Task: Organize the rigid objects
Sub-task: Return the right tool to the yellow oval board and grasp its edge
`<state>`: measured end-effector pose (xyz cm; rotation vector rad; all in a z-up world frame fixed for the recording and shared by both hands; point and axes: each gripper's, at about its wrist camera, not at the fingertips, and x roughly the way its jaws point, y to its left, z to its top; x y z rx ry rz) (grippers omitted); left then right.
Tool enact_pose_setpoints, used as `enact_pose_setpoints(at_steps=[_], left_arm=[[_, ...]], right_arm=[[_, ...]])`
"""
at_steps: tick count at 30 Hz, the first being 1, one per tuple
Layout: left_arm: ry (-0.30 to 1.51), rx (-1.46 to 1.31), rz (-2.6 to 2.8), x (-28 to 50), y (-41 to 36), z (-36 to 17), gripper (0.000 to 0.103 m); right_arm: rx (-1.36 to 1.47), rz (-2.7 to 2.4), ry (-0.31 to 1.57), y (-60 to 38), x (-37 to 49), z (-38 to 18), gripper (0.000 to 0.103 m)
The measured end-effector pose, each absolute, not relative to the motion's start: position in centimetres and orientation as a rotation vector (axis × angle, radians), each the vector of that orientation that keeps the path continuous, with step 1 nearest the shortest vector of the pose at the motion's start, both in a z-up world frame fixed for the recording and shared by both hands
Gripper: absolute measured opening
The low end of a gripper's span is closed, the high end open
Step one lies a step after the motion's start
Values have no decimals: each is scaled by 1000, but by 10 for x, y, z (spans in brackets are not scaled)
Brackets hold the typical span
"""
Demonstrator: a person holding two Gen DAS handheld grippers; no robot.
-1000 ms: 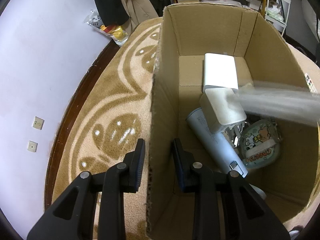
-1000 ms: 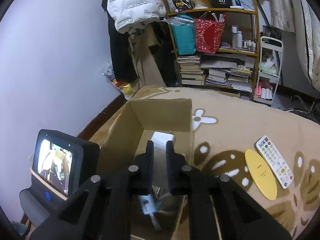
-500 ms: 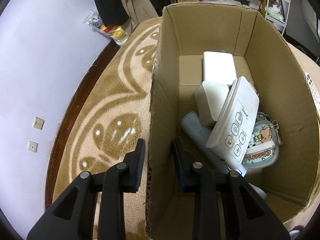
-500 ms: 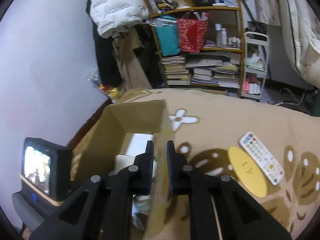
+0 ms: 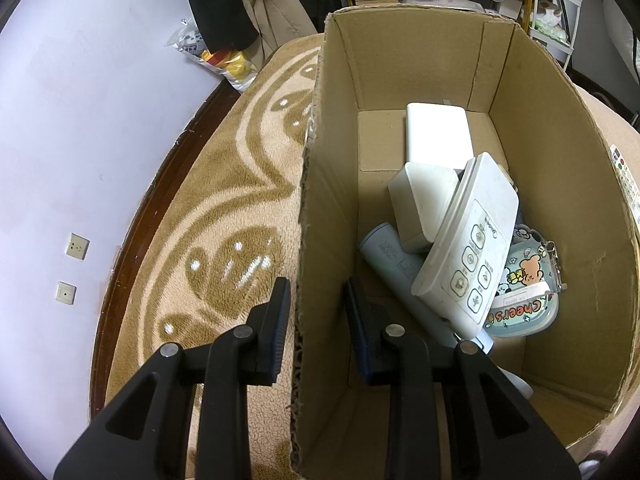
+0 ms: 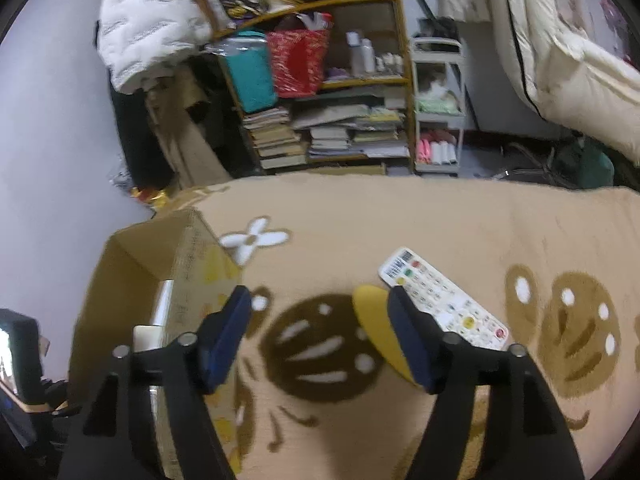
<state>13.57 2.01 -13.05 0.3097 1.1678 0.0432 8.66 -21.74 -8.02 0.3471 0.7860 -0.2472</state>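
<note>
The carton (image 5: 532,168) stands open on the patterned rug (image 6: 400,216), at the left of the scene in the right wrist view, and already holds several things: a white box (image 5: 436,132) at the far end, a smaller white block (image 5: 420,204), a white keypad unit (image 5: 476,248) leaning across a pale cylinder (image 5: 392,260), and a cartoon-printed case (image 5: 524,300) on the right.

The left gripper (image 5: 314,304) straddles the carton's near-left wall, one finger outside and one inside, with a visible gap on either side, so it seems to steady the wall rather than pinch it.

The right gripper (image 6: 320,332) is spread wide and empty over the rug.

Two things lie outside, just to its right. The yellow disc (image 6: 376,320) sits partly behind the right finger. The remote (image 6: 440,296) touches or overlaps the disc's far-right edge, I cannot tell which. Its long axis runs from far-left to near-right, the barcode end pointing far-left toward the carton.

The right hand is clearly the nearer one; I judge the next pick calls for a short shift right, with the fingers turned across the remote's narrow width.
</note>
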Motion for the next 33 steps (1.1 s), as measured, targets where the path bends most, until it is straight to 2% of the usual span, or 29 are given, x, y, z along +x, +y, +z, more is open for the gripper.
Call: enact_pose_setpoints(at_steps=[3,10,15,33], left_arm=[[1167,312,43,135,20,-131,28],[1166,317,46,135,18,-131,28],[1165,322,47,134,17,-131,28],[1168,316,43,135,18,-130,28]], right_arm=[[413,-260,810,-236,85,-95,86],[516,-320,897,-265,80,-123,87],[503,-356,946,-273,80,-135,97],[502,-368,1041,-287,84,-169,103]])
